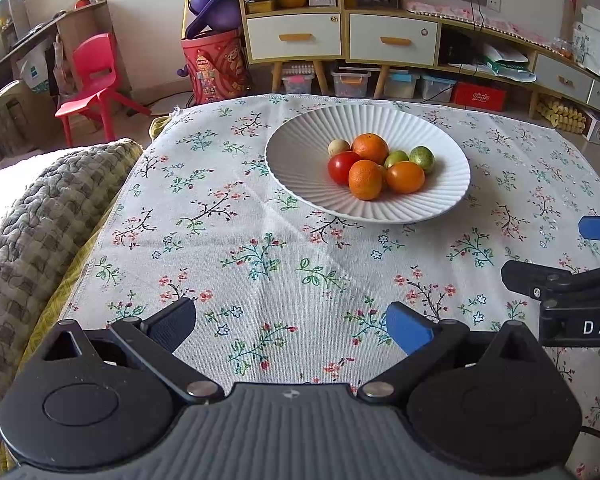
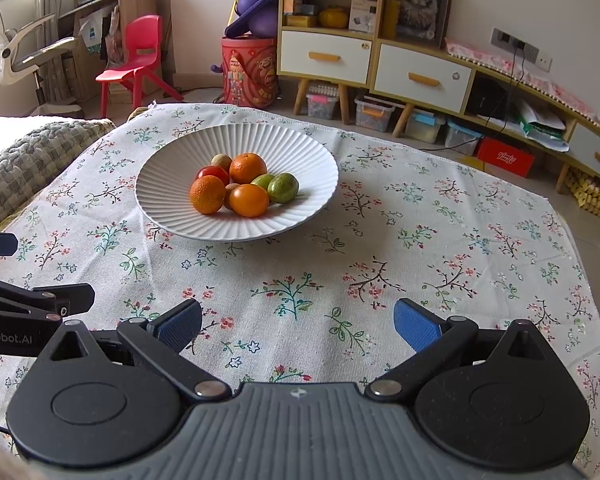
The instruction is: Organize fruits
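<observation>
A white ribbed plate (image 1: 300,160) (image 2: 172,172) sits on the floral tablecloth and holds several fruits: oranges (image 1: 370,147) (image 2: 248,168), a red tomato (image 1: 342,166) (image 2: 213,172), green fruits (image 1: 422,158) (image 2: 283,187) and a pale brown one (image 1: 339,147) (image 2: 221,160). My left gripper (image 1: 290,326) hangs open over bare cloth, well short of the plate. My right gripper (image 2: 298,324) is open too, nothing between its blue pads, also near the table's front. Each gripper shows at the edge of the other's view.
The floral tablecloth (image 1: 260,256) (image 2: 420,248) covers the table. A knitted grey blanket (image 1: 32,216) lies along the left edge. Beyond the table stand a red chair (image 1: 96,80), a red bucket (image 1: 216,68) and a low cabinet (image 1: 392,38) with storage boxes underneath.
</observation>
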`<state>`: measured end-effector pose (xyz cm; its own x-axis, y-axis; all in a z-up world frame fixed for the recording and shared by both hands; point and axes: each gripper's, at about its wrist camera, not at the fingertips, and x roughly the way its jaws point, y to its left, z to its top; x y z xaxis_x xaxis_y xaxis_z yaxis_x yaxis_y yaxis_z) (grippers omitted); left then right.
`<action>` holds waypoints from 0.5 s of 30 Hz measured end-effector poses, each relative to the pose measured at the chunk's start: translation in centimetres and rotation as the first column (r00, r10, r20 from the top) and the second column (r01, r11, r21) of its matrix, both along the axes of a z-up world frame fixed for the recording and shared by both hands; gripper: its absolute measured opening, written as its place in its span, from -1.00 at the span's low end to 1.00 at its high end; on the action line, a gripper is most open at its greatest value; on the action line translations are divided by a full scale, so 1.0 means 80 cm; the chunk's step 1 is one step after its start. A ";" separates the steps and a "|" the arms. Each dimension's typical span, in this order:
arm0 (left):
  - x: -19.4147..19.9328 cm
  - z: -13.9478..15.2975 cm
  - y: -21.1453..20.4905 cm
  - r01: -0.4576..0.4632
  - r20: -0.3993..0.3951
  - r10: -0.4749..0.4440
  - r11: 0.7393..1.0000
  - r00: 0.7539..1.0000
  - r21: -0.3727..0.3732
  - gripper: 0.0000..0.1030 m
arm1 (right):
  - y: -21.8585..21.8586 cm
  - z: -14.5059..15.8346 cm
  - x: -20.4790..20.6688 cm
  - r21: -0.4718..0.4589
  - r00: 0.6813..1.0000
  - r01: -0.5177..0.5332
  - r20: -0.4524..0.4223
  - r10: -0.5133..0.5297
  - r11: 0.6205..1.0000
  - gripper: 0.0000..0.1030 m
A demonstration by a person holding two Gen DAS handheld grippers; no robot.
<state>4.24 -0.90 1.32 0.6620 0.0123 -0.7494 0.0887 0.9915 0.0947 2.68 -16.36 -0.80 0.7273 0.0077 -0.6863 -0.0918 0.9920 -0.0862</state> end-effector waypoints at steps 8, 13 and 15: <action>-0.001 0.001 -0.001 0.002 -0.001 -0.002 1.000 1.000 0.000 0.79 | 0.000 0.000 0.000 0.001 1.000 -0.001 0.000 0.001 1.000 0.99; -0.001 0.001 0.000 0.002 -0.001 -0.002 1.000 1.000 0.000 0.79 | 0.000 0.000 0.000 0.000 1.000 -0.001 0.001 0.001 1.000 0.99; -0.001 0.001 0.000 0.002 -0.002 -0.002 1.000 1.000 0.000 0.79 | 0.000 0.000 0.000 0.001 1.000 -0.001 0.000 0.001 1.000 0.99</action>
<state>4.18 -0.93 1.40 0.6608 0.0111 -0.7504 0.0905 0.9914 0.0944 2.69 -16.34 -0.80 0.7274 0.0085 -0.6862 -0.0923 0.9920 -0.0856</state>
